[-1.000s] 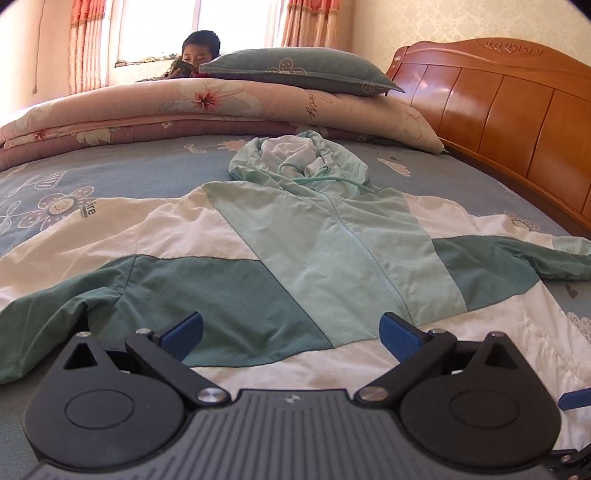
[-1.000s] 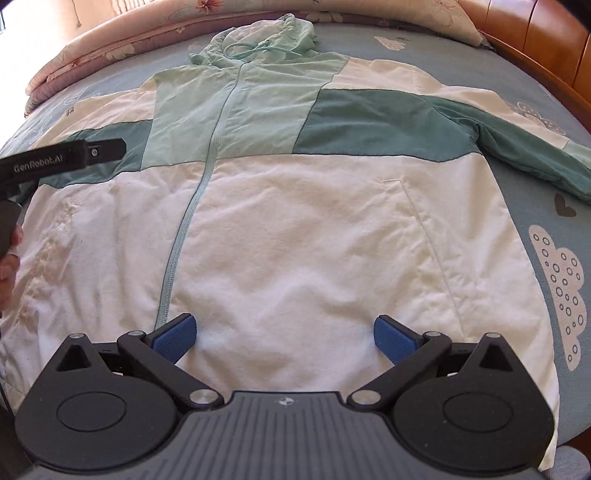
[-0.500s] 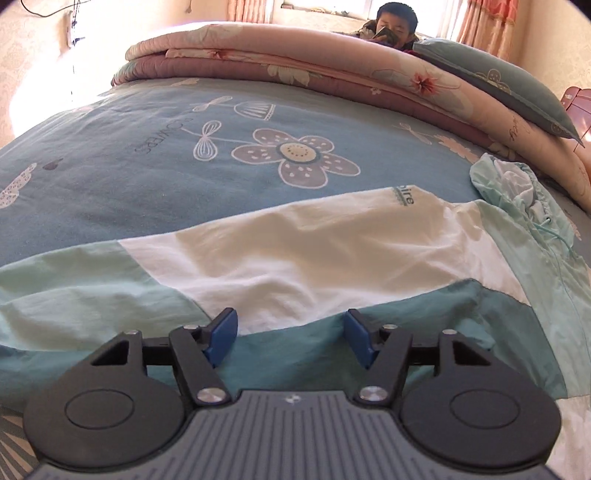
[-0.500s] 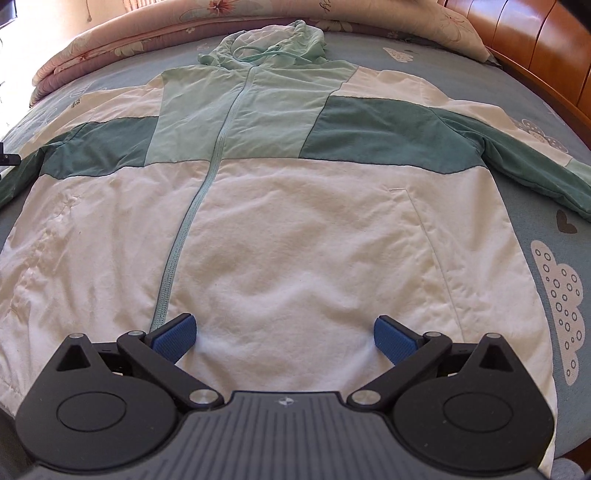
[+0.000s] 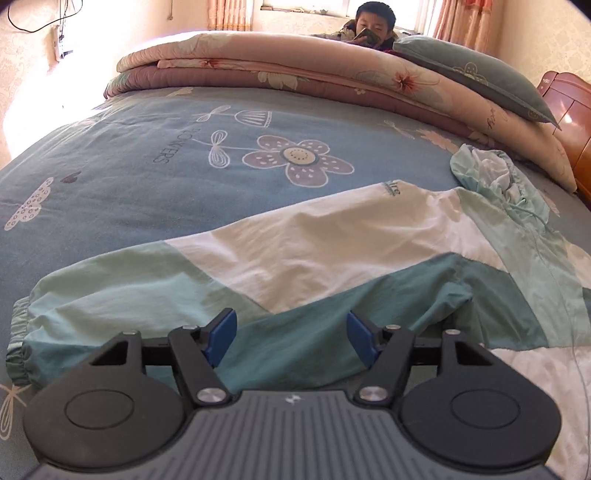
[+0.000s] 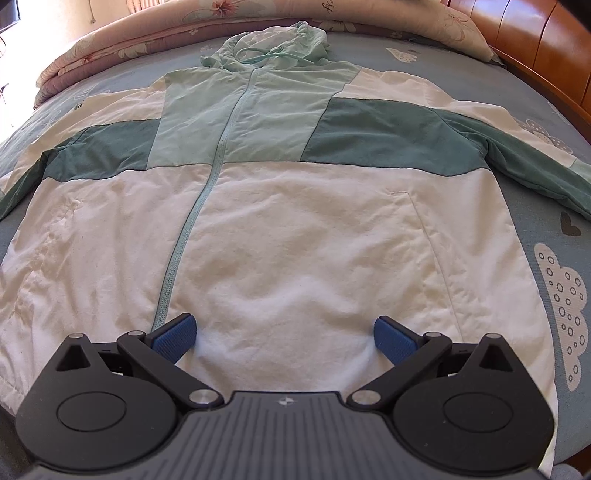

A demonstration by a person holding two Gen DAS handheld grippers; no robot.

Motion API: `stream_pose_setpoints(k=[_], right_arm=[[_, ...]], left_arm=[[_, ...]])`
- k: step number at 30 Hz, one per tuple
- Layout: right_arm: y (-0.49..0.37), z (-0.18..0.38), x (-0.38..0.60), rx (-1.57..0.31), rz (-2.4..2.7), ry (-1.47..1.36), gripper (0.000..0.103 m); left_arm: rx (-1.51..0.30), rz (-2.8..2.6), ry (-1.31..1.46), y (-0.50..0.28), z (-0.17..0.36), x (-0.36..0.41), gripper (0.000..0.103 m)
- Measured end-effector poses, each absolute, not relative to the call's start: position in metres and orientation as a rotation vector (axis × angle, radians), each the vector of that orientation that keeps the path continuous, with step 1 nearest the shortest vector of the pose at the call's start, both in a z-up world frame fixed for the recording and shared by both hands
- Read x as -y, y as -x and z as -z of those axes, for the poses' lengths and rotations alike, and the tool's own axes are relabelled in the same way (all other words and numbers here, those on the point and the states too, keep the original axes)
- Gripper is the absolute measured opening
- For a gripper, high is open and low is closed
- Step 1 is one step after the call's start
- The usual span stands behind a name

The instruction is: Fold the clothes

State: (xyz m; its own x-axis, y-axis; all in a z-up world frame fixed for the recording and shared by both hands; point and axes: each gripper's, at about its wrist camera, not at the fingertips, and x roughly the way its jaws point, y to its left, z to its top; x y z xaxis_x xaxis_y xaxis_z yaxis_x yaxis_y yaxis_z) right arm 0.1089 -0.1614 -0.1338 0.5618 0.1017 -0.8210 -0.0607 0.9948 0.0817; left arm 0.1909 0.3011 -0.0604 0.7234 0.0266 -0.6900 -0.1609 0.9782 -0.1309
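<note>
White, mint and teal hooded zip jacket [image 6: 295,229] lies flat, front up, on blue floral bedsheet [image 5: 147,166]. L gripper [image 5: 291,334] jaws opening over teal sleeve [image 5: 314,332]; R gripper [image 6: 284,336] jaws wide apart at white hem, nothing clamped.

Bed [image 5: 155,155] was covered in a blue-grey sheet printed with flowers, clouds and the word "FLOWERS". Folded quilt [image 5: 280,74], pink and mauve with floral print, lay along the far side of the bed. Grey-green pillow [image 5: 476,81] rested on top of the quilt toward the right. Glossy reddish wooden headboard [image 6: 532,40] ran along the right side. Window [image 5: 306,4] at the back, flanked by orange patterned curtains [image 5: 229,14]. Strong daylight washed out the left wall [image 5: 26,74], pale with faint pattern; dark cables hung there. A person [image 5: 373,26] sat behind the quilt.
</note>
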Motion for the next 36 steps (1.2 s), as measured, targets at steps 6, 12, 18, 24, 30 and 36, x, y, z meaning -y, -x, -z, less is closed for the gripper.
stream_pose_setpoints(k=[6,12,18,24,30,36], right_arm=[[-0.113,0.102,0.17,-0.844,-0.117,-0.101,0.103],[-0.128,0.101,0.172,-0.81,-0.167,-0.116,0.103],[-0.142,0.124,0.176,-0.841,-0.189,-0.178,0.103],[-0.158,0.134,0.178,-0.857,-0.189,-0.164,0.103],[-0.163,0.14,0.169,-0.832,-0.194,-0.086,0.103],[-0.163,0.141,0.171,-0.818,-0.206,-0.086,0.103]], left_arm=[[-0.699,0.135,0.308,-0.28,0.042,-0.266,0.073],[-0.667,0.106,0.138,-0.356,0.048,-0.252,0.071],[-0.811,0.202,0.059,-0.41,0.082,-0.25,0.068],[-0.942,0.216,-0.058,-0.436,0.126,-0.239,0.062],[-0.82,0.158,-0.165,-0.435,0.131,-0.229,0.073],[-0.737,0.216,-0.058,-0.385,0.08,-0.239,0.067]])
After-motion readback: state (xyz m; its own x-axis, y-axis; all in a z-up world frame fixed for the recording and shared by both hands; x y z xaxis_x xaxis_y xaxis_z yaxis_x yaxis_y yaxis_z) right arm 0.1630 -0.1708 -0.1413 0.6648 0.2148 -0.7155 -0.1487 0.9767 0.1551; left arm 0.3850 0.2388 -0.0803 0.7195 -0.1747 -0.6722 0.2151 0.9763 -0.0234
